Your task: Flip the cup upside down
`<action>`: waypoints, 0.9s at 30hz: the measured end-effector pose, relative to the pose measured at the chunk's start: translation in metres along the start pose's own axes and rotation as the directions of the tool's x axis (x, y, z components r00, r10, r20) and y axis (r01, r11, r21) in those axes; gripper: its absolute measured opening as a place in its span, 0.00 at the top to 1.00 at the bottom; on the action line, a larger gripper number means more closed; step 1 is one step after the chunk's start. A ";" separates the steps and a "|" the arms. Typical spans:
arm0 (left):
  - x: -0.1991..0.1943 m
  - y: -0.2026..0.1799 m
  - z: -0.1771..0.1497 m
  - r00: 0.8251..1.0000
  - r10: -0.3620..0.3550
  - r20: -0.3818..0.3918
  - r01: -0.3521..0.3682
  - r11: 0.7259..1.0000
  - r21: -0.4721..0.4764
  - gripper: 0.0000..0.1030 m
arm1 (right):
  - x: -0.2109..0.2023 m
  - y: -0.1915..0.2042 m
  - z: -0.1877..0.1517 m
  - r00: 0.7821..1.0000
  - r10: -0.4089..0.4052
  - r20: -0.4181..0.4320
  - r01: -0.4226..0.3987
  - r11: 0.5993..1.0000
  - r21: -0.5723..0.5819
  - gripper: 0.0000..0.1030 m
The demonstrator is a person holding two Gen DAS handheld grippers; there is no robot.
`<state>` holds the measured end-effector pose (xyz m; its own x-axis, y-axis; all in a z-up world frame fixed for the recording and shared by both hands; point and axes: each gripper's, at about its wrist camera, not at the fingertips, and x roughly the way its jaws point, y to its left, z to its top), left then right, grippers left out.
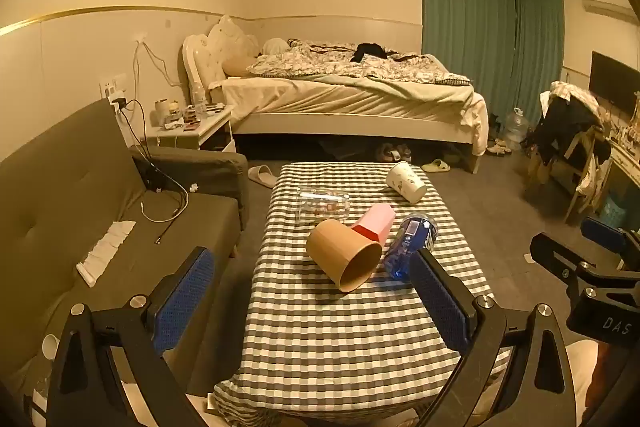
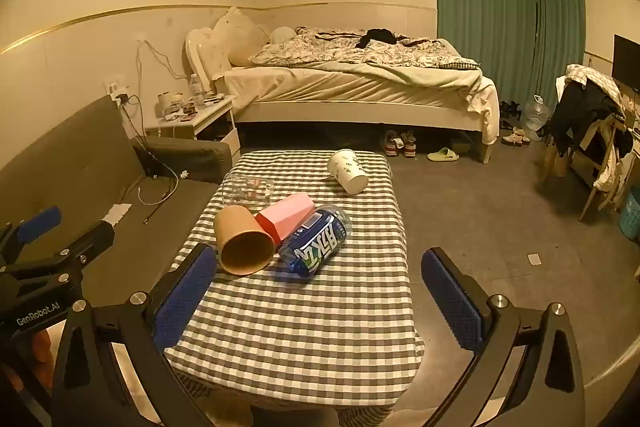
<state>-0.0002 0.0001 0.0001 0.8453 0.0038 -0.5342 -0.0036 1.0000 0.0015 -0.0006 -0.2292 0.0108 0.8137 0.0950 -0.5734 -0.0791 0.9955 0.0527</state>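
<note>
Brown paper cup (image 1: 344,255) lies on its side near the middle of the checked tablecloth (image 1: 340,339), open mouth turned toward the cameras, base pointing away. Seen again from the right wrist (image 2: 244,241), same pose. Just behind it, touching or nearly so, a pink cup (image 1: 374,223) with a red rim, also tipped over. To the right of both, a blue-labelled plastic bottle (image 1: 410,245) on its side, neck toward the near edge; in the right view the bottle (image 2: 318,245) rests against the pink cup (image 2: 286,217). A clear glass tumbler (image 1: 322,207) lies on its side behind the brown cup. A white paper cup (image 1: 406,183) with a small print lies tipped over well apart, at the far right of the table.

Left gripper (image 1: 314,301): jaws spread wide, nothing between them, held back from the brown cup and not touching it. Right gripper (image 2: 320,301): jaws likewise wide apart and empty, over the near part of the table.

Grey sofa (image 1: 80,211) left of the table. Bed (image 1: 352,95) behind. Green curtains (image 1: 480,39) at far right.
</note>
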 end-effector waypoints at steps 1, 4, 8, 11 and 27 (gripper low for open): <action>0.000 0.000 0.000 1.000 -0.004 0.003 0.004 1.000 0.001 0.02 | 0.000 0.000 0.000 1.000 -0.002 0.001 0.002 1.000 -0.001 0.00; 0.000 0.000 0.000 1.000 -0.001 0.001 0.001 1.000 0.002 0.02 | 0.001 0.001 0.000 1.000 -0.014 0.001 0.014 1.000 -0.023 0.00; 0.000 0.000 0.000 1.000 -0.005 0.004 0.005 1.000 0.002 0.02 | -0.004 0.007 0.000 1.000 -0.014 0.007 0.015 1.000 -0.024 0.00; 0.001 0.000 0.000 1.000 0.000 0.003 0.000 1.000 0.006 0.02 | -0.003 0.007 0.001 1.000 -0.012 -0.001 0.012 1.000 -0.021 0.00; -0.006 0.000 0.003 1.000 -0.007 0.000 0.007 1.000 0.002 0.02 | 0.005 0.002 -0.003 1.000 -0.008 -0.015 0.007 1.000 -0.017 0.00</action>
<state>-0.0036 0.0004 0.0054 0.8454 -0.0033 -0.5341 0.0037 1.0000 -0.0003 0.0016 -0.2269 0.0051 0.8058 0.0874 -0.5857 -0.0827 0.9960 0.0348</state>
